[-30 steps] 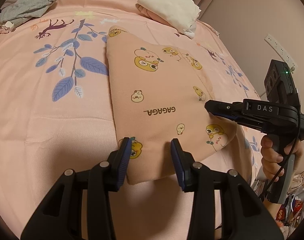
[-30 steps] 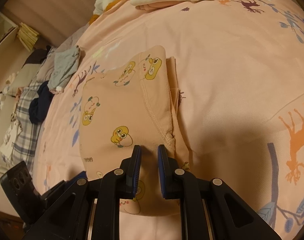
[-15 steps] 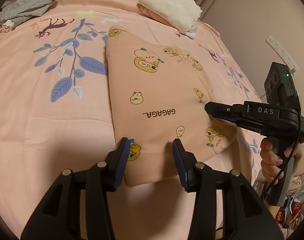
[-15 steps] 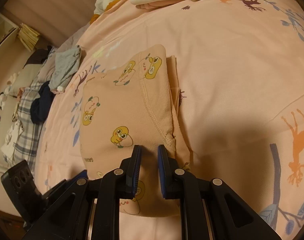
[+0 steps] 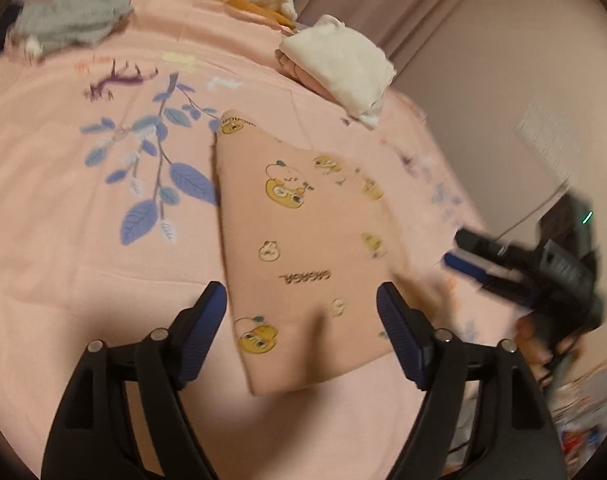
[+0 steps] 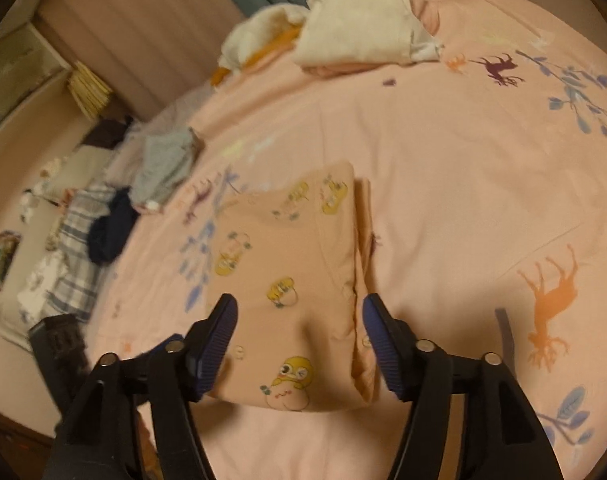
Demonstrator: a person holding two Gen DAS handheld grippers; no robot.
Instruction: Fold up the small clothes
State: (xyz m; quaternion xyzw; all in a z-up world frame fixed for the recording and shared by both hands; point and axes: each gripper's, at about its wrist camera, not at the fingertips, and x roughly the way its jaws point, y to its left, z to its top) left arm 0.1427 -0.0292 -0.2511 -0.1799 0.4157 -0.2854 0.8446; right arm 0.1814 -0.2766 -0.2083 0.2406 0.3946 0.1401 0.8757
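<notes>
Pink printed bedsheet (image 5: 63, 208) carried the folded peach garment (image 5: 303, 248) flat near its front edge. My left gripper (image 5: 301, 312) and right gripper (image 6: 299, 320) hung just over its near end, jaws just opened wide, fabric below, not pinched. Cream folded clothes (image 5: 343, 64) lay farther back, grey garment (image 5: 71, 16) apart.

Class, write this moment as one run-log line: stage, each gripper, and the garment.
stage: fold released | left gripper: open, jaws just opened | right gripper: open, jaws just opened | pink cartoon-print garment: folded, flat on bedspread
</notes>
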